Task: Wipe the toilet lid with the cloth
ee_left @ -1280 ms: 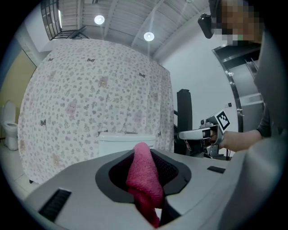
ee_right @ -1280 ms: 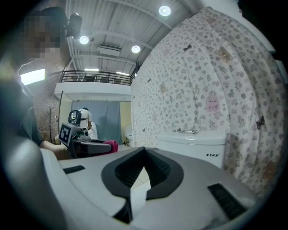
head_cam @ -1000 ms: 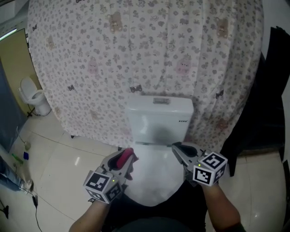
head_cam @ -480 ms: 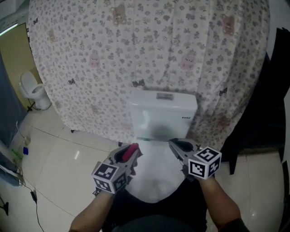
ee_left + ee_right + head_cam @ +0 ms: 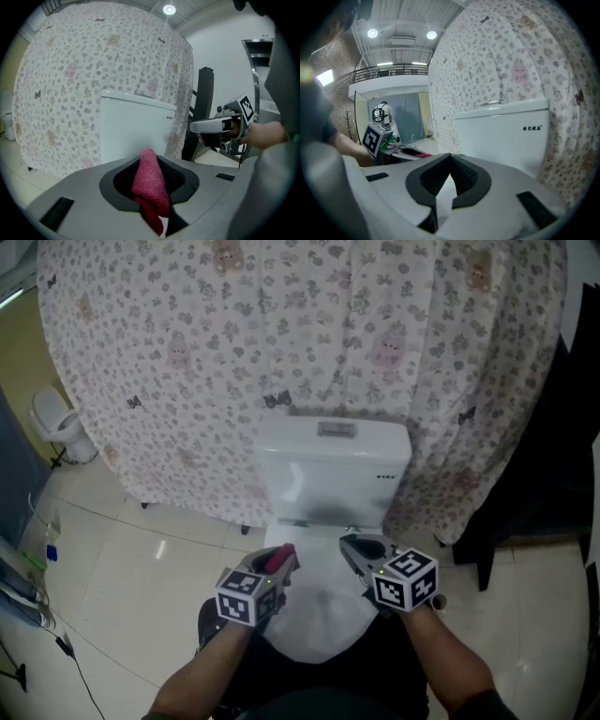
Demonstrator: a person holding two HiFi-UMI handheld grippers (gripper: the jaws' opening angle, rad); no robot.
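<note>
The left claw [image 5: 277, 562] is shut tight on the red cloth [image 5: 150, 185], low in the middle of the picture, by the left edge of the white toilet lid [image 5: 323, 620]. The right claw [image 5: 354, 547] is shut with nothing in it. I think no wiping is done yet. Arms and dark clothes hide the lid's front, and I can't tell if the cloth touches it

Toilet tank [image 5: 506, 136], front face, upper right: one short line of small dark characters [image 5: 531, 127], too small and soft to be read in any view. Left marker cube [image 5: 248, 594] and right marker cube [image 5: 405, 579]: black-and-white square code patterns only, carrying no letters or numbers.
</note>
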